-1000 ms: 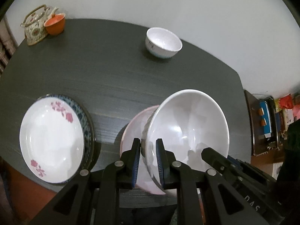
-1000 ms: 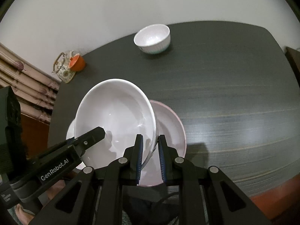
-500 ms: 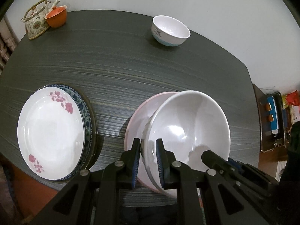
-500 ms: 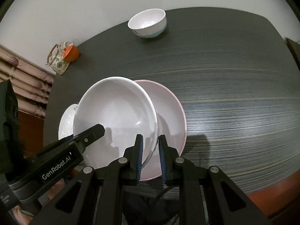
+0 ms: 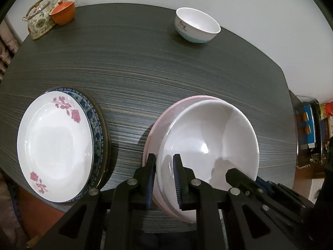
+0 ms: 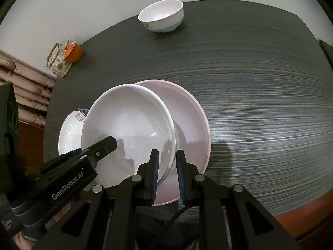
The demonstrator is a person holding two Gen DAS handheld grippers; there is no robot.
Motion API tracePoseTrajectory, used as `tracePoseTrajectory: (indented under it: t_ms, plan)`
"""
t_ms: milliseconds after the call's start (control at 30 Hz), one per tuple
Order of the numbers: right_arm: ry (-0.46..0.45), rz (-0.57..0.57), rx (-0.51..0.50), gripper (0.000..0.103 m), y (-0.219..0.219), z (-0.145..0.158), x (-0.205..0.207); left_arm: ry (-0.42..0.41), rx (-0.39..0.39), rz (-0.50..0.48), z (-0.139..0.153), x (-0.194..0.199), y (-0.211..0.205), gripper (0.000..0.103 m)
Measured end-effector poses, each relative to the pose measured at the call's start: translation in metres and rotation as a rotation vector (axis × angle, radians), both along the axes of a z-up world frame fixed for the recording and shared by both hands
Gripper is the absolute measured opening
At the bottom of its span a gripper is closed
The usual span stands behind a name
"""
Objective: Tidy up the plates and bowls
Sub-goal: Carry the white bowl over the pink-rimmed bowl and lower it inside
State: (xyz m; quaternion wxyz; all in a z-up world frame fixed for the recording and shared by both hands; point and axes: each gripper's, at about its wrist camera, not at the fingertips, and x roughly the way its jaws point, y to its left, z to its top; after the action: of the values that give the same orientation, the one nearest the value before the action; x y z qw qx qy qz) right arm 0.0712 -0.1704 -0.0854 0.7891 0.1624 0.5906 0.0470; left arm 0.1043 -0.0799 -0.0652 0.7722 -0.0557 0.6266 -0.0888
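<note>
Bowl (image 5: 208,141), the big white one, hangs tilted just over the pink bowl (image 6: 191,125), pinched at opposite rims so neither side slips: left gripper (image 5: 164,179) jaws clenched on one edge, right gripper (image 6: 167,173) jaws clenched on the other. I judge it is about to be nested into the pink one; whether they already touch I cannot tell.

Bench (image 5: 145,66) is dark, with fine streaked grain, matt and rounded at its corners. Both bowls are glossy, smooth and wide, the pink one shallower. Beside them, well apart, a rose plate (image 5: 54,141) lies stacked on a blue-patterned plate (image 5: 97,120), like with like. At the far edge stands a small bowl (image 5: 197,29), deep, with a blue base band.
</note>
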Motion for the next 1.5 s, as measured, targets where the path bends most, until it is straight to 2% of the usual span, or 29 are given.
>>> tracePoseTrajectory:
  t_ms: [767,1000,1333,1500]
  plan:
    - [0.062,-0.013,0.0,0.018,0.001,-0.018,0.01,-0.017,0.072,-0.015,-0.006,0.004,-0.019,0.019]
    - [0.061,-0.021,0.009,0.022,0.005,-0.02,0.012,-0.015,0.083,-0.016,-0.006,0.003,-0.019,0.02]
    - [0.048,-0.026,0.009,0.024,0.004,-0.022,0.012,0.039,0.049,-0.005,-0.005,0.012,-0.011,0.022]
    - [0.046,-0.028,0.011,0.024,0.001,-0.021,0.011,0.041,0.05,-0.009,-0.005,0.011,-0.009,0.023]
